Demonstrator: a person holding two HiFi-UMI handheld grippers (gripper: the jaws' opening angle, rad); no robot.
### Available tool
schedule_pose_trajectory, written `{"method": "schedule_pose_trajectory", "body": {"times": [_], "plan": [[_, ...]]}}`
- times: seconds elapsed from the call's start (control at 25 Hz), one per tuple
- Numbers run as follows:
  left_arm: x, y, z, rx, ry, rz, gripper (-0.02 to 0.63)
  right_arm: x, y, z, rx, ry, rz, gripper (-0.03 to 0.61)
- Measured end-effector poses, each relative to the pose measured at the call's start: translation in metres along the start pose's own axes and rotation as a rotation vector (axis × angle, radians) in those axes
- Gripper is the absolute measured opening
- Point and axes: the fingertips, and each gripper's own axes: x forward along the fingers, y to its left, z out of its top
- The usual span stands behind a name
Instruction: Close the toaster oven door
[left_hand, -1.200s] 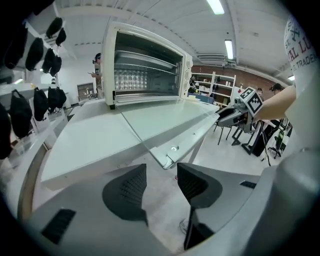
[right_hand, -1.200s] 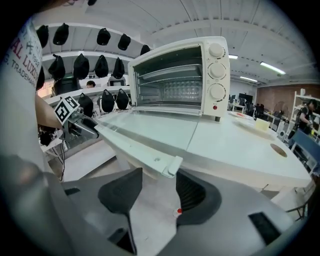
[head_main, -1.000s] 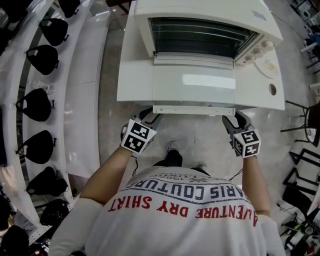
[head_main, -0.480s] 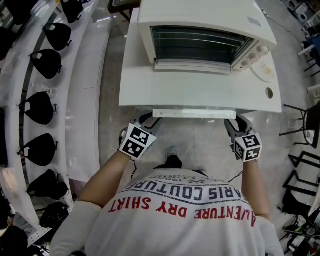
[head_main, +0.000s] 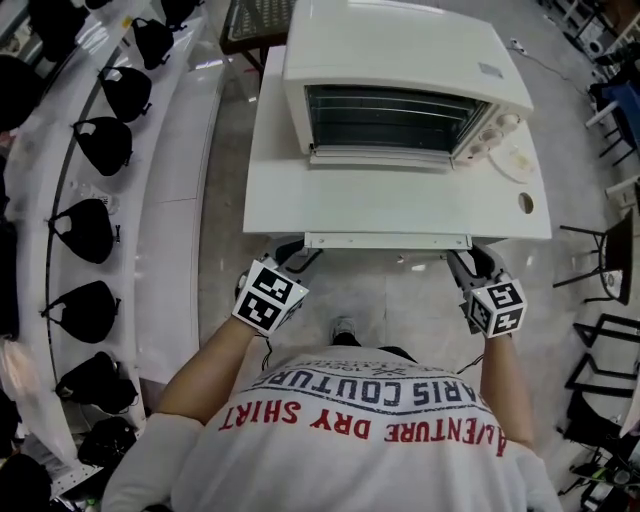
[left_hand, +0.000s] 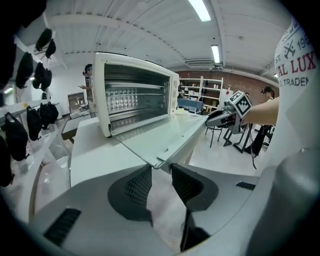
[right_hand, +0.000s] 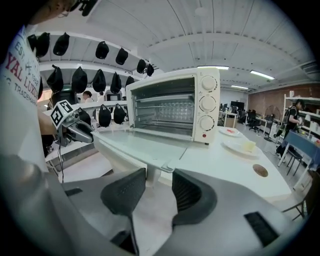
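Observation:
The white toaster oven (head_main: 400, 60) stands on a white table (head_main: 275, 190). Its glass door (head_main: 390, 200) hangs open and lies flat, with the handle bar (head_main: 388, 241) at the table's near edge. My left gripper (head_main: 305, 252) sits at the bar's left end. In the left gripper view its jaws (left_hand: 161, 175) stand apart, with the door's corner (left_hand: 161, 161) just past the tips and untouched. My right gripper (head_main: 460, 262) is at the bar's right end. Its jaws (right_hand: 159, 180) are opening, with the door's corner (right_hand: 167, 167) at their mouth and the pads off it.
A curved white rack with several black caps (head_main: 85, 230) runs along the left. A plate (head_main: 515, 160) and a small brown disc (head_main: 526, 203) lie on the table to the right of the oven. Dark chairs (head_main: 610, 260) stand at the far right.
The head view has drawn back, so the oven sits higher and smaller in the frame. Both grippers stay at the ends of the handle bar, and the door still lies flat.

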Motion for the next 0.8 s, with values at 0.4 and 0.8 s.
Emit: {"method": "schedule_pose_trajectory", "body": {"times": [0.4, 0.8], "plan": [[-0.023, 0.006, 0.037, 0.006, -0.057, 0.024, 0.147, -0.019, 0.003, 0.040, -0.038, -0.066, -0.013, 0.129], [-0.040, 0.016, 0.071, 0.002, -0.104, 0.046, 0.147, -0.028, 0.002, 0.079, -0.109, -0.125, -0.026, 0.100]]}}
